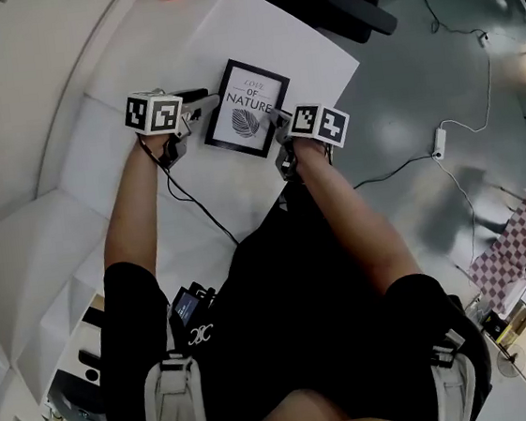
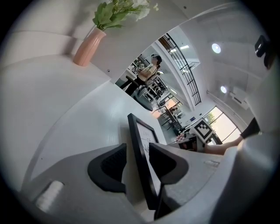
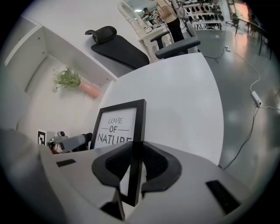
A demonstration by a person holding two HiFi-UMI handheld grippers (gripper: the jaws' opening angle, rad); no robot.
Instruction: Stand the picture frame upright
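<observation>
Right now the picture frame (image 1: 247, 108) sits between the two claws over the white counter (image 1: 317, 66), roughly at its middle, with its print of a leaf and the words "LOVE OF NATURE" turned toward the person. Its black border is caught from both sides. Whether its lower edge rests on the counter I cannot tell.

The right claw (image 3: 135, 164) is closed on the frame's right side: in the right gripper view the dark pads (image 3: 159, 164) press the thin black edge from front and back, and the glass face rises beyond them.

The left claw (image 2: 141, 162) has the opposite side of the frame between its jaws, seen nearly edge-on. The frame lies against the pad on the picture's right, while a strip of white counter shows between it and the other pad, so this claw stands partly apart and not clamped.

At the far end of the counter stands a pink vase (image 2: 89, 47) with green stems and pale flowers, well apart from the frame. A black office chair (image 3: 119, 49) stands beside the counter's far edge. On the grey floor (image 1: 417, 74) lies a white power strip (image 1: 439, 142) with its cable.
</observation>
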